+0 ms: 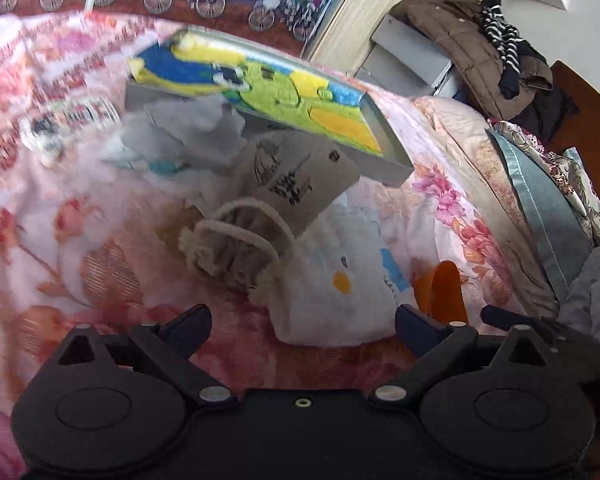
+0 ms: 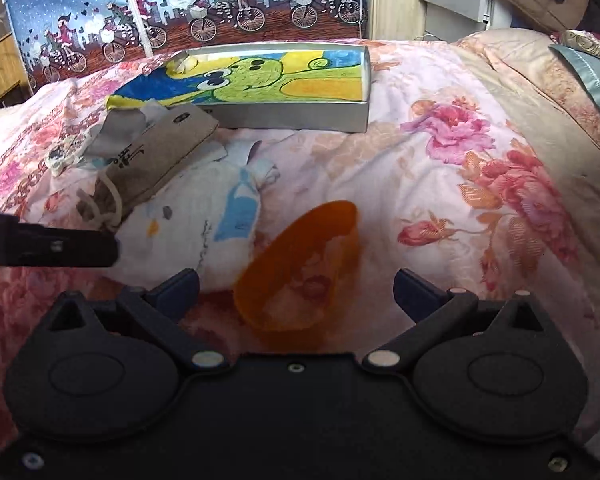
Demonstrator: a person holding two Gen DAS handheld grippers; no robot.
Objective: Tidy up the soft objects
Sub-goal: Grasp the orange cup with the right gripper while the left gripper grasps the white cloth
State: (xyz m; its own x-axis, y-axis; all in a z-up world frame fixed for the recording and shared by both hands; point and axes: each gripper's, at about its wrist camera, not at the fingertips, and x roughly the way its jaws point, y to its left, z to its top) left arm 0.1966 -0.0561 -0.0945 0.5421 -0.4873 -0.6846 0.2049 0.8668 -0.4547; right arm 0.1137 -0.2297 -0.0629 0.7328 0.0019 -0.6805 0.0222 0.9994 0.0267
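Observation:
A heap of soft things lies on the flowered bedspread. A beige drawstring bag rests across a white printed cloth pouch and a grey cloth. My left gripper is open and hangs just short of the white pouch, which it is not touching. An orange translucent soft cup lies on its side right of the pouch. My right gripper is open, with the cup in front of and between its fingers, unpressed. A grey tray behind holds a folded cartoon towel.
One finger of the left gripper reaches in from the left of the right wrist view. Pillows lie to the right, and jackets are piled on a cabinet beyond. A printed fabric wardrobe stands behind the bed.

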